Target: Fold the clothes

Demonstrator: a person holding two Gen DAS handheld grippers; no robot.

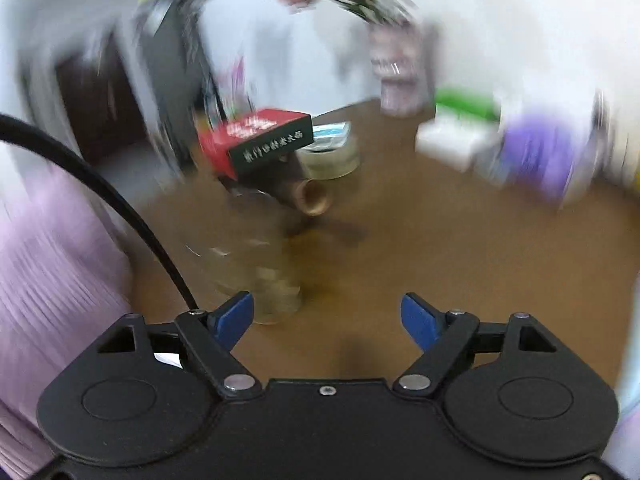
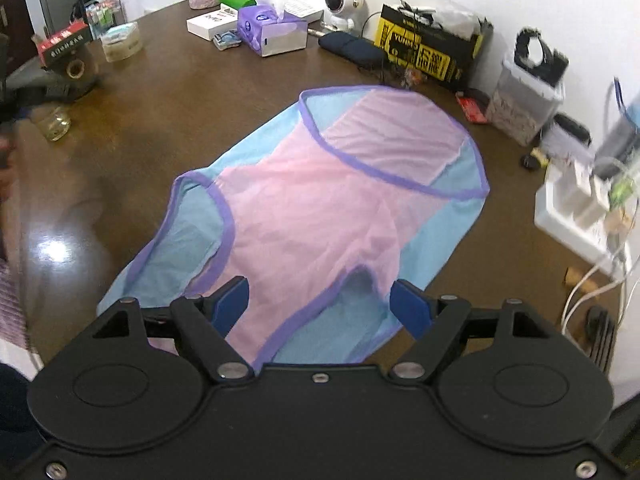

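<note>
Both wrist views look down across one brown table (image 2: pixel 168 92).

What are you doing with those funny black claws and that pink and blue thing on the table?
A person is folding clothes with a hand-held gripper in each hand. The right hand-held gripper is open, just above the near edge of a thin pink and blue garment with purple trim, spread flat on the brown wooden table. The left hand-held gripper is open too, holding nothing, off to the side over bare table near a clear glass jar. No fold shows yet.
</note>
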